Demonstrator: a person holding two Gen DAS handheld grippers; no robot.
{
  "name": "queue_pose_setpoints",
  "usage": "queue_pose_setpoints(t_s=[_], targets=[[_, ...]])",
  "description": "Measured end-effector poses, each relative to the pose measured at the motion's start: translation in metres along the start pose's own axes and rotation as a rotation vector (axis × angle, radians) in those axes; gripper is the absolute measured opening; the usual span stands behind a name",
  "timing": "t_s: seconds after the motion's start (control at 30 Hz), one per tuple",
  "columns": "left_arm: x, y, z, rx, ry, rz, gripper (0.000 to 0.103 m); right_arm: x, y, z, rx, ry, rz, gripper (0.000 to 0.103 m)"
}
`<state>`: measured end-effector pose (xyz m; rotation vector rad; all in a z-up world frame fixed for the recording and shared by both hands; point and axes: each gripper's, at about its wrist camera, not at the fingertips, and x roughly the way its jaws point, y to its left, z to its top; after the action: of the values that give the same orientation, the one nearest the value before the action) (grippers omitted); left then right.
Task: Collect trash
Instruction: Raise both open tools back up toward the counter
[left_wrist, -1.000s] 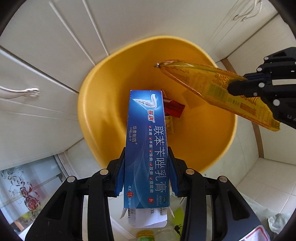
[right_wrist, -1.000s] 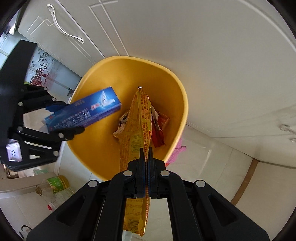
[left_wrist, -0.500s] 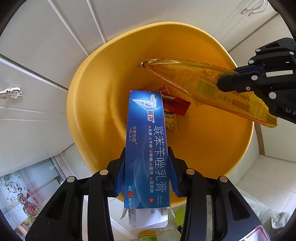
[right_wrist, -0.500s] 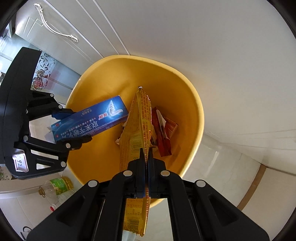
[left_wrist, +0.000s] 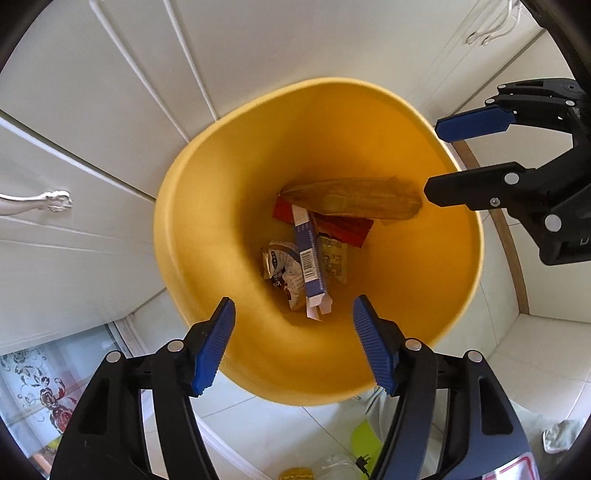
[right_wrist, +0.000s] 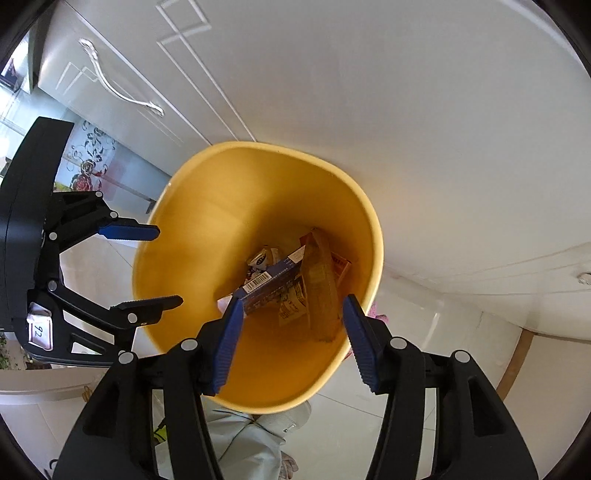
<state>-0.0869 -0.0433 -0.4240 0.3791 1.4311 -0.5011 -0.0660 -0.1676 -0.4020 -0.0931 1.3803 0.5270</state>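
As they gape: both tongs (left_wrist: 293, 345) (right_wrist: 291, 341) empty.

Red wrapper (left_wrist: 345, 229) mostly hidden under blue box (left_wrist: 309, 258) and yellow packet (left_wrist: 354, 199); box print unreadable.

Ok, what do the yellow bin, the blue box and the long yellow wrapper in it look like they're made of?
Yellow bin: likely moulded plastic, smooth, with a soft sheen and a seamless rounded rim.
Blue box: looks like thin printed cardboard, with sharp folded edges, a barcode and an open white end flap.
Long yellow wrapper: probably glossy plastic film, translucent and creased.
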Motion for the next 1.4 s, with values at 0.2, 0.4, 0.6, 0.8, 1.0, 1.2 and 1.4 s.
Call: queue_pose_setpoints(t_s=[0.2,0.4,0.6,0.8,1.0,1.2,1.4], targets=[[-0.021,-0.004,-0.004,-0.011,-0.018,0.022,0.066,-0.026,0.001,-0.008,0.022,-0.033,0.003,0.057],[-0.051,-0.008,-0.016,-0.040,-0.045,0.042,0.066,-0.074,0.000,-0.023,0.044,-0.088,0.002,0.057],[-0.104,-0.016,-0.031,-0.108,-0.112,0.055,0.066,-0.129,0.021,-0.042,0.043,-0.164,-0.020,0.057],[-0.157,-0.031,-0.044,-0.160,-0.191,0.058,0.067,-0.178,0.041,-0.054,0.033,-0.239,-0.032,0.057],[-0.206,-0.047,-0.053,-0.189,-0.262,0.079,0.067,-0.232,0.052,-0.061,0.043,-0.330,-0.033,0.057],[-0.238,-0.057,-0.052,-0.214,-0.332,0.103,0.070,-0.283,0.060,-0.062,0.055,-0.423,-0.037,0.057],[-0.272,-0.048,-0.040,-0.261,-0.399,0.114,0.070,-0.315,0.050,-0.048,0.078,-0.504,-0.059,0.057]])
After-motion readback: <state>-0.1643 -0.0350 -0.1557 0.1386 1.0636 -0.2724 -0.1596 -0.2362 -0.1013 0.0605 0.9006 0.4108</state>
